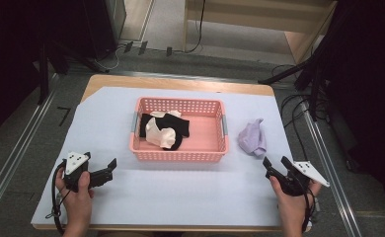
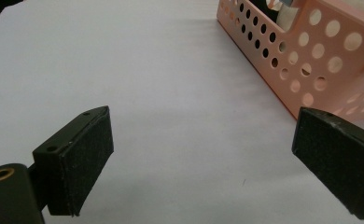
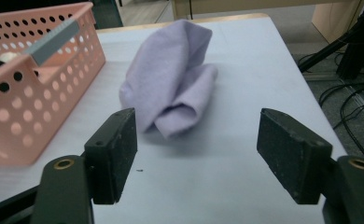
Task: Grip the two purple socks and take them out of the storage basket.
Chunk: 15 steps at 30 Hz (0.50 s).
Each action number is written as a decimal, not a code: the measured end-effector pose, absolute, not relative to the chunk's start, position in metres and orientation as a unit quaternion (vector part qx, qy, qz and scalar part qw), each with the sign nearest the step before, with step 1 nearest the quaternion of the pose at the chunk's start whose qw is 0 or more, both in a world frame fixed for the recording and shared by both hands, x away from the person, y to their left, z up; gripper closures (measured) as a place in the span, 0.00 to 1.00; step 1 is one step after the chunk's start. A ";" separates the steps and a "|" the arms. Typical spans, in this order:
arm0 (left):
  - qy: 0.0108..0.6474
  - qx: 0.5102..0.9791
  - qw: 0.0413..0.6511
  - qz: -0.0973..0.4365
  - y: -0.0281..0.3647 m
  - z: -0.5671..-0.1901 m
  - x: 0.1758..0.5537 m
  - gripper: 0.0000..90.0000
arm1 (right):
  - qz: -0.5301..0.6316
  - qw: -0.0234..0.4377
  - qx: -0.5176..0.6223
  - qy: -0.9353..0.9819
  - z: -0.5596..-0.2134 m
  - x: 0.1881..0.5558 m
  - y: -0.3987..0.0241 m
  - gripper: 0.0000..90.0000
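Note:
A pink perforated basket [image 1: 205,150] stands mid-table and holds black and cream cloth pieces [image 1: 163,129]. A crumpled lilac cloth [image 1: 252,138] lies on the white sheet just right of the basket. My right gripper [image 1: 274,165] hovers open near the front right, a short way in front of the lilac cloth [image 3: 173,88], with nothing between its pads [image 3: 117,154]. At the front left my left gripper [image 1: 106,170] is open and holds nothing, its jaws pointing toward the basket corner [image 2: 311,60].
The white sheet [image 1: 180,192] covers most of the wooden table. Grey handles [image 1: 224,126] sit on the basket's short sides. Dark stands and cables [image 1: 299,113] crowd the floor to the right, and metal rails run along both sides.

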<state>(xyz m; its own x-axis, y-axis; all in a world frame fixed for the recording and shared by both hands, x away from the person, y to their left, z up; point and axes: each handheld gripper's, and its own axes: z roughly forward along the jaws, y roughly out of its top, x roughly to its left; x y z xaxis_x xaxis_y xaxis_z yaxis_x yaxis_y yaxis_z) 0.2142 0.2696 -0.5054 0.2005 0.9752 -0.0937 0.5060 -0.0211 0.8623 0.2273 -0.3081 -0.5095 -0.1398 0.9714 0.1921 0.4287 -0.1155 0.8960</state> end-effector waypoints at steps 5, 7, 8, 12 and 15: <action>0.561 0.656 0.413 0.290 0.269 -0.506 0.214 0.07 | 0.454 0.292 0.586 0.604 -0.515 0.213 -0.324 0.28; 0.561 0.656 0.413 0.290 0.269 -0.506 0.214 0.07 | 0.452 0.295 0.585 0.605 -0.516 0.209 -0.331 0.27; 0.561 0.656 0.413 0.290 0.269 -0.506 0.214 0.07 | 0.450 0.297 0.585 0.606 -0.516 0.207 -0.333 0.27; 0.559 0.658 0.411 0.292 0.269 -0.505 0.213 0.07 | 0.445 0.303 0.586 0.606 -0.516 0.199 -0.344 0.27; 0.557 0.657 0.414 0.295 0.268 -0.506 0.213 0.07 | 0.441 0.311 0.583 0.607 -0.517 0.194 -0.352 0.26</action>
